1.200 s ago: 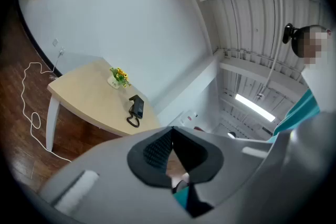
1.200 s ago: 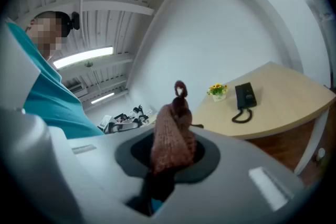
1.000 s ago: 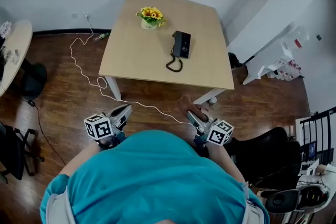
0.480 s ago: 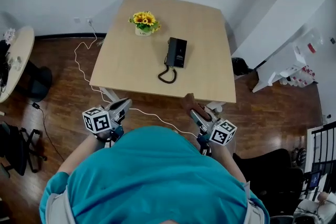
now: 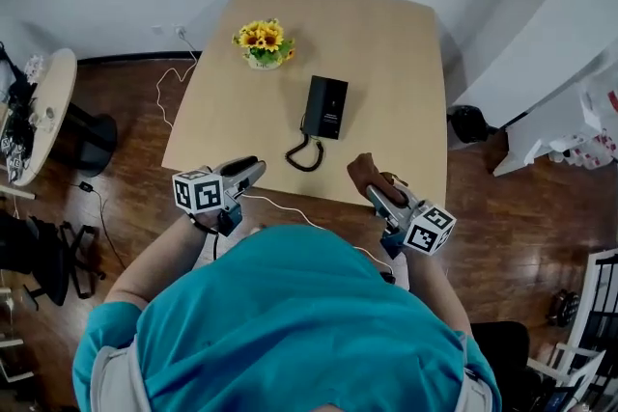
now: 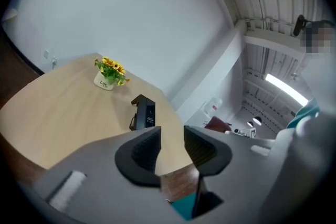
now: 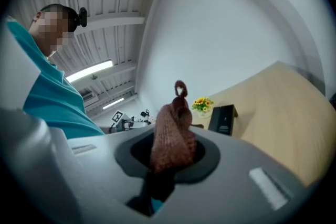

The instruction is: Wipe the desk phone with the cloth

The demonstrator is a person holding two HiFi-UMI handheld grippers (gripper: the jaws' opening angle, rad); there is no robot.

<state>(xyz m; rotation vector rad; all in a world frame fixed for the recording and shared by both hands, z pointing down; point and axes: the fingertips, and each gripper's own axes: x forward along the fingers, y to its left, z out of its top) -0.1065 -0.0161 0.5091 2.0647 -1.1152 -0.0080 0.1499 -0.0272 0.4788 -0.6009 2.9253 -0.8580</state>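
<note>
The black desk phone [image 5: 326, 107] lies flat in the middle of the light wooden table [image 5: 386, 43], its coiled cord [image 5: 302, 154] looping toward the near edge. My left gripper [image 5: 253, 169] is at the table's near edge, left of the phone. Its jaws have just been opening; in the left gripper view [image 6: 172, 139] a gap shows with nothing in it, and the phone [image 6: 144, 112] lies ahead. My right gripper [image 5: 372, 185] is over the near edge to the right, shut on a dark red knitted cloth [image 5: 364, 171]. The cloth [image 7: 172, 131] sticks up from the jaws.
A pot of yellow flowers [image 5: 261, 41] stands on the table behind and left of the phone. A white cable [image 5: 169, 96] trails over the wooden floor at the left. A round side table [image 5: 39, 101] is further left, a black bin [image 5: 470, 123] at the right.
The person has walked up to the table. Both grippers have gone from over the floor to the table's near edge, and the phone is now much closer.
</note>
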